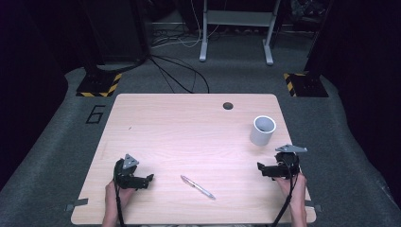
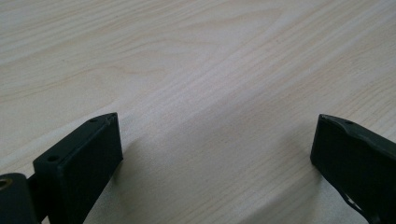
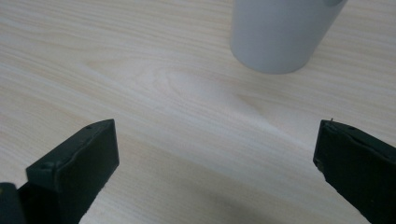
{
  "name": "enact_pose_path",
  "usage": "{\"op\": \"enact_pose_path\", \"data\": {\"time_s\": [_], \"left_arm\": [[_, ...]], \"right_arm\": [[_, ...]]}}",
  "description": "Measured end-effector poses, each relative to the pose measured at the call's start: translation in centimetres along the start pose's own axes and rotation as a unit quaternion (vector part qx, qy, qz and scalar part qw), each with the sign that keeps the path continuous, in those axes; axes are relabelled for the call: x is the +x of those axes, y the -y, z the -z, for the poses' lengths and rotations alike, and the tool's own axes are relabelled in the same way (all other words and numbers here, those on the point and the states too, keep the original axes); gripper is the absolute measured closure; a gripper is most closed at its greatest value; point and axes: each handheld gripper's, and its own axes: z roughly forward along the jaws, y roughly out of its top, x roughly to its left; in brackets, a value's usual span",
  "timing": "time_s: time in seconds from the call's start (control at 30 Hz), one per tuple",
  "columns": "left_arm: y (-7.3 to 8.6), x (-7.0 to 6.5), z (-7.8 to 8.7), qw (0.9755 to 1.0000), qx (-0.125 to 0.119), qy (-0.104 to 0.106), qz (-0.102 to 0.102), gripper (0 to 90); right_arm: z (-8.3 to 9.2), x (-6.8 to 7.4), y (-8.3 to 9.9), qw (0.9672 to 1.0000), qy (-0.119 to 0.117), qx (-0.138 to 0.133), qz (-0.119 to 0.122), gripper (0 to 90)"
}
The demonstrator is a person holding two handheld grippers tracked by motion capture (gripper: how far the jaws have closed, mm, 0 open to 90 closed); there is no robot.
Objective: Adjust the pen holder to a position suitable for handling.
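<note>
A silver pen (image 1: 197,187) lies diagonally on the wooden table (image 1: 189,132) near the front edge, between my two grippers. A white cup (image 1: 262,130) stands upright at the right side; its lower wall shows at the top of the right gripper view as the cup (image 3: 278,35). My left gripper (image 1: 150,178) rests at the front left, open, jaws pointing right toward the pen with bare wood between them (image 2: 217,140). My right gripper (image 1: 260,169) sits at the front right, just in front of the cup, open and holding nothing (image 3: 217,144).
A dark round cable hole (image 1: 228,105) sits near the table's far edge. Beyond the table lie floor cables (image 1: 179,71), a white desk frame (image 1: 236,28) and hazard-striped stand bases (image 1: 99,85). Tape tabs mark the front corners.
</note>
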Motion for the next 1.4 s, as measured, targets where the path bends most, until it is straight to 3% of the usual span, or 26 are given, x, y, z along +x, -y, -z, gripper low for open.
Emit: {"op": "enact_pose_path", "data": {"time_s": [0.37,0.67,0.83,1.27,1.4], "left_arm": [[0.0,0.1,0.0,1.0000,0.004,0.000,-0.005,2.3],[0.0,0.1,0.0,1.0000,0.004,0.001,-0.005,2.3],[0.0,0.1,0.0,1.0000,0.004,0.001,-0.005,2.3],[0.0,0.1,0.0,1.0000,0.004,0.001,-0.005,2.3],[0.0,0.1,0.0,1.0000,0.004,0.001,-0.005,2.3]], "right_arm": [[-0.5,-1.4,-2.7,1.0000,0.004,-0.003,-0.007,0.0],[-2.1,-3.3,-4.8,0.9997,0.011,0.005,-0.021,0.0],[-2.8,-3.7,-5.7,0.9997,0.016,0.006,-0.019,0.0],[-5.2,-4.6,-8.8,0.9987,0.027,0.010,-0.042,0.2],[-5.9,-4.8,-9.1,0.9987,0.034,0.012,-0.037,0.0]]}}
